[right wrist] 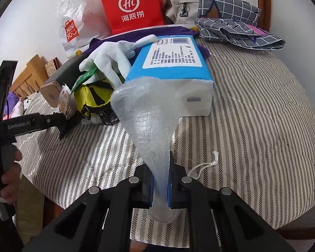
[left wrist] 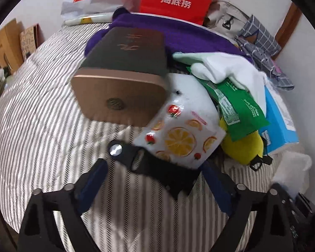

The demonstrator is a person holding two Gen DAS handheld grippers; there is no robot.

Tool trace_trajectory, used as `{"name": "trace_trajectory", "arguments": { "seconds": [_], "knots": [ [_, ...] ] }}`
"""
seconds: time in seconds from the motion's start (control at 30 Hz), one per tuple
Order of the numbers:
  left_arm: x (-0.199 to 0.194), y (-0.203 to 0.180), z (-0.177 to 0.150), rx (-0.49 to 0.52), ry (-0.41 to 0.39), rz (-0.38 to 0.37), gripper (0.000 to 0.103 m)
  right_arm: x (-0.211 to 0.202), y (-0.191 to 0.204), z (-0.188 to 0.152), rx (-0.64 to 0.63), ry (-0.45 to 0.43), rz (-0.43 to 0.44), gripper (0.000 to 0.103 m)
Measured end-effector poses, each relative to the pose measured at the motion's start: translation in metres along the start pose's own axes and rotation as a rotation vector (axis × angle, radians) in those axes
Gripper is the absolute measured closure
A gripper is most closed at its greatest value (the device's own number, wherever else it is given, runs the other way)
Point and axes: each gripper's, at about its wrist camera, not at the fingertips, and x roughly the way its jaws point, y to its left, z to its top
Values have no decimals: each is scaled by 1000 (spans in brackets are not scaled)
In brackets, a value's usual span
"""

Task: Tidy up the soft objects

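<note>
Pinching a translucent bubble-wrap sheet between its 2 fingers, right gripper is clamped; sheet drapes ahead against blue-white box. Left gripper spread wide, empty, over striped quilt.

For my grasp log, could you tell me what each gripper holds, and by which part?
The right gripper pinches the bubble-wrap sheet by its narrow gathered near end. The left gripper is open, holding nothing.

Purple cloth mostly hidden under the pile.
</note>
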Motion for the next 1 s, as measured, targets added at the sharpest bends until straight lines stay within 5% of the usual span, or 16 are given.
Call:
{"name": "trace_trajectory", "arguments": {
  "seconds": [0.1,0.27,0.37,0.47,0.8,0.9,1.0],
  "knots": [
    [3,-16,-2,92,-30,98,23,1,-1,0,-4,2,3,93],
    [-8,-11,-6,128,-5,32,43,0,-4,1,-9,3,5,93],
    [-15,3,-11,113,27,34,42,-1,-6,2,-11,1,7,93],
    [-22,16,-22,131,22,93,55,-1,-7,3,-11,-1,13,93],
    [-19,21,-24,82,-16,117,56,-1,0,0,-25,7,16,93],
    [-18,17,-23,85,-41,115,77,-1,2,-1,-27,7,11,93],
    [-22,23,-27,109,-40,108,81,-3,2,-2,-32,8,1,93]
  ]
}}
